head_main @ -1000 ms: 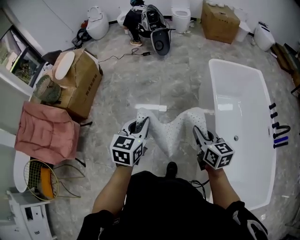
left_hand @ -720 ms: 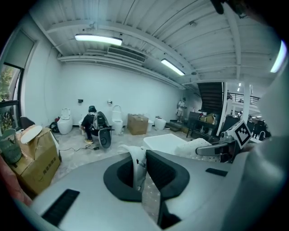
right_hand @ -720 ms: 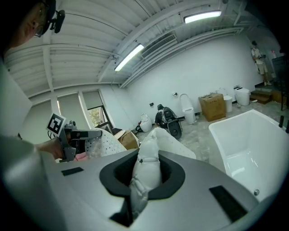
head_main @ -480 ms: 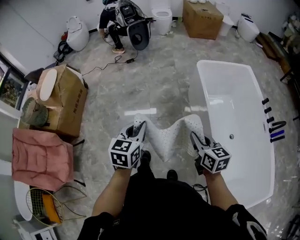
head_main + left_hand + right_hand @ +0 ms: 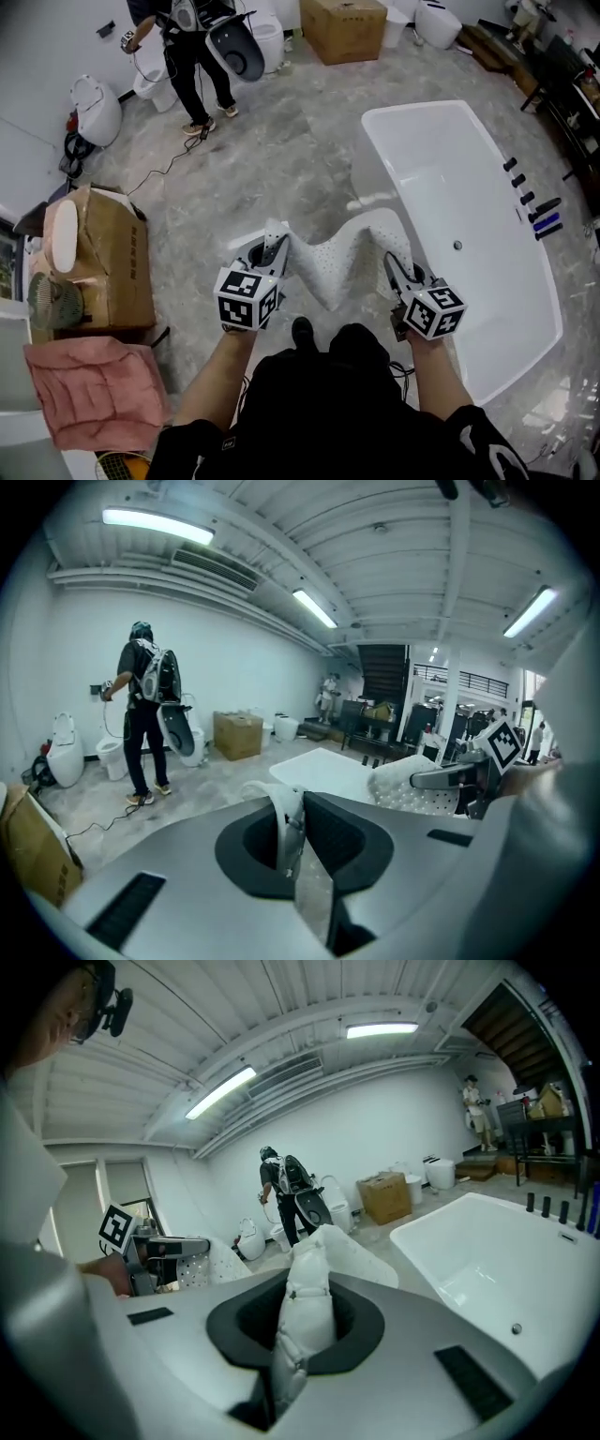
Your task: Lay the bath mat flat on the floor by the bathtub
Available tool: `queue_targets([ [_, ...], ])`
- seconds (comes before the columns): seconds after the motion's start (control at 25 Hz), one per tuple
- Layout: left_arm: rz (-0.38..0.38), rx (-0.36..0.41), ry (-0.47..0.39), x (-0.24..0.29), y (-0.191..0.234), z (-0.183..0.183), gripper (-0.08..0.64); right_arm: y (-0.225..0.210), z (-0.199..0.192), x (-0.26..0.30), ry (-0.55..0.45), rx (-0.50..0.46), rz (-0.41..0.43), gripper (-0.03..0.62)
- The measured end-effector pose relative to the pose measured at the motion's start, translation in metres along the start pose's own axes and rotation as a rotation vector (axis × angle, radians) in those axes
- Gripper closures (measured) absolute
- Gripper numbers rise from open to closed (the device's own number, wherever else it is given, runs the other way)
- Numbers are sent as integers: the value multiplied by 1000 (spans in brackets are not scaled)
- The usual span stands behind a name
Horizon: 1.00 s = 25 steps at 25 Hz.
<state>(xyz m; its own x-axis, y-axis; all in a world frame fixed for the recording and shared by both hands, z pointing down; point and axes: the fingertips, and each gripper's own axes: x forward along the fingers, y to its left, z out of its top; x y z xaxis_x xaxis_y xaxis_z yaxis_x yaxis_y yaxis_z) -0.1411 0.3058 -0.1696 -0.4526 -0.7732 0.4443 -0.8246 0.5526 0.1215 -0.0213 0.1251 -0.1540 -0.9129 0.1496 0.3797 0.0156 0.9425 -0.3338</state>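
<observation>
A white dotted bath mat (image 5: pixel 342 260) hangs in the air, sagging in the middle, stretched between my two grippers above the grey marble floor. My left gripper (image 5: pixel 267 251) is shut on the mat's left edge (image 5: pixel 284 819). My right gripper (image 5: pixel 397 265) is shut on the right edge (image 5: pixel 307 1312), which bunches up between the jaws. The white bathtub (image 5: pixel 473 197) lies just to the right of the mat, its rim close to my right gripper. The tub also shows in the right gripper view (image 5: pixel 506 1260).
A person (image 5: pixel 183 37) carrying a toilet seat stands at the back left with a cable on the floor. Cardboard boxes (image 5: pixel 98 258) (image 5: pixel 342 28), toilets (image 5: pixel 98 108), a pink cushion (image 5: pixel 94 389) and tub taps (image 5: pixel 534 211) surround the floor area.
The head view has swung: the tub and mat now sit more at an angle, and the boxes have slid down and left. The person at the back stood up and moved left. Both grips unchanged.
</observation>
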Motion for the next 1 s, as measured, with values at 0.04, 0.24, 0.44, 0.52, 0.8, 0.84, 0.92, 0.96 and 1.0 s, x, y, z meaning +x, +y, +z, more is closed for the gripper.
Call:
queue_targets([
  [0.04,-14,5,5,6,1,3,534,-3,-1,0,0,12,-14,560],
  [0.24,-82,18,19,54,-17,17,534,-36,-6,-17,-9,50,-101,560],
  [0.44,-189,47,67,111,-75,27,532,-90,-18,-52,-30,146,-194,560],
  [0.52,-227,55,81,132,-99,32,532,-108,-18,-62,-28,149,-214,560],
  [0.8,-370,139,118,179,-152,42,532,-147,-15,-91,-73,209,-336,560],
  [0.84,-396,148,125,186,-158,42,532,-153,-17,-95,-79,227,-362,560],
  [0.92,-445,170,137,198,-164,45,532,-159,-21,-99,-84,258,-414,560],
  [0.96,-468,182,140,205,-165,48,532,-160,-21,-100,-87,269,-440,560],
  [1.0,-492,195,142,212,-164,51,532,-161,-21,-100,-93,278,-469,560],
])
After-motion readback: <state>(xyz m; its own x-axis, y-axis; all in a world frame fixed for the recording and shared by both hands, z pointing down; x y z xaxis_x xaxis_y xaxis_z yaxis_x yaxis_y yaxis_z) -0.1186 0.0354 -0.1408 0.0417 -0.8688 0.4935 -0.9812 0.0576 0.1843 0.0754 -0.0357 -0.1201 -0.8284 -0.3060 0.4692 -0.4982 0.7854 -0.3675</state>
